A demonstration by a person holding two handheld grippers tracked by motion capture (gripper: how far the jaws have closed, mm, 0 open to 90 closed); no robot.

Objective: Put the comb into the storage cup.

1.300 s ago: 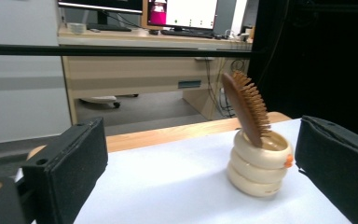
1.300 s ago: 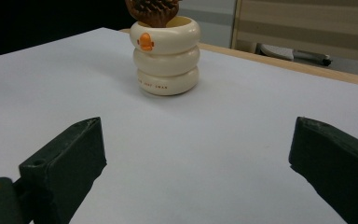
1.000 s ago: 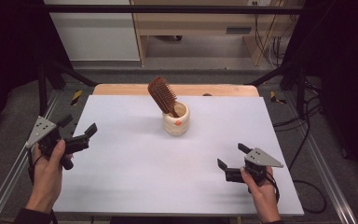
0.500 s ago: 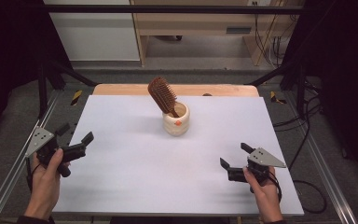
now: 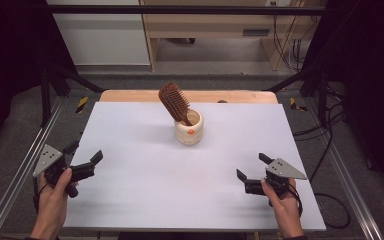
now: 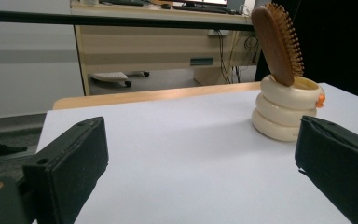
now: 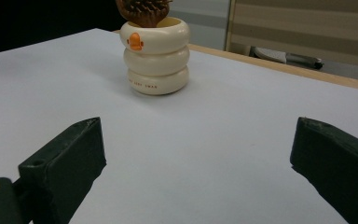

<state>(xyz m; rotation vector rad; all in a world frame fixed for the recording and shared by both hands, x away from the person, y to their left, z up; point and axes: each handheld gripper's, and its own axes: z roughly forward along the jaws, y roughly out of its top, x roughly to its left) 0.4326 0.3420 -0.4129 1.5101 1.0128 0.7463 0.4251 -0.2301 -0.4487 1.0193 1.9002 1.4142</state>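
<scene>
Both grippers have come back toward the person's edge of the surface since the earlier pictures, the left one clearly more. Now the left black two-jaw gripper point(image 5: 84, 157) is at the left edge near the front corner, its jaws spread wide, holding nothing and touching nothing. Also the right black two-jaw gripper point(image 5: 252, 166) has its jaws wide apart with only bare surface between them; it is low over the front right part of the surface, and whether it touches there cannot be told. Well apart from both, at the middle of the surface toward its far edge, stands the cream ribbed ceramic cup with a small orange mark point(image 5: 188, 128). In it stands the brown wooden hairbrush point(image 5: 174, 102), its handle inside the cup and its bristled head tilted to the left. The white rectangular table surface point(image 5: 145, 185) has a light wooden strip along its far edge. Behind it there are a grey floor, a pale wooden desk point(image 5: 215, 22) and hanging cables.
</scene>
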